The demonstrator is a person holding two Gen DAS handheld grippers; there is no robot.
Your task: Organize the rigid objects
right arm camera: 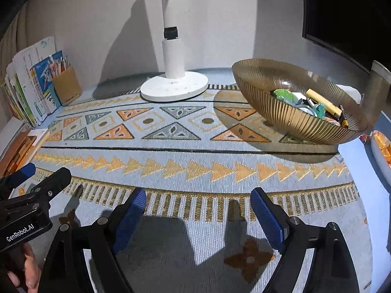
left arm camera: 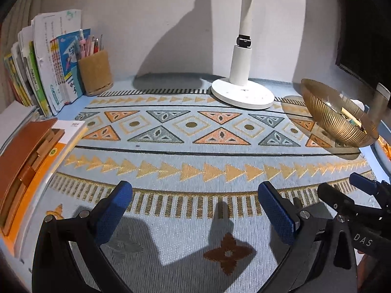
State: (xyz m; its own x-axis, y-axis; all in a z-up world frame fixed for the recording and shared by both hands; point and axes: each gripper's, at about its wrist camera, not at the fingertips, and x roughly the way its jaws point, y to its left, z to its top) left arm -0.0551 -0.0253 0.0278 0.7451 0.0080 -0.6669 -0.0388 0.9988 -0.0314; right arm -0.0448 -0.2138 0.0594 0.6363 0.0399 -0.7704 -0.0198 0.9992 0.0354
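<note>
A ribbed amber glass bowl stands at the back right of the patterned mat. It holds several small items, among them a yellow marker and green and white pieces. The bowl also shows in the left wrist view. My left gripper is open and empty over the mat's near edge. My right gripper is open and empty beside it, to its right. Each gripper shows at the edge of the other's view.
A white lamp base stands at the back middle. Upright books and a brown pen holder are at the back left. A brown case on an orange book lies at the left. A tray with orange pieces sits at the right edge.
</note>
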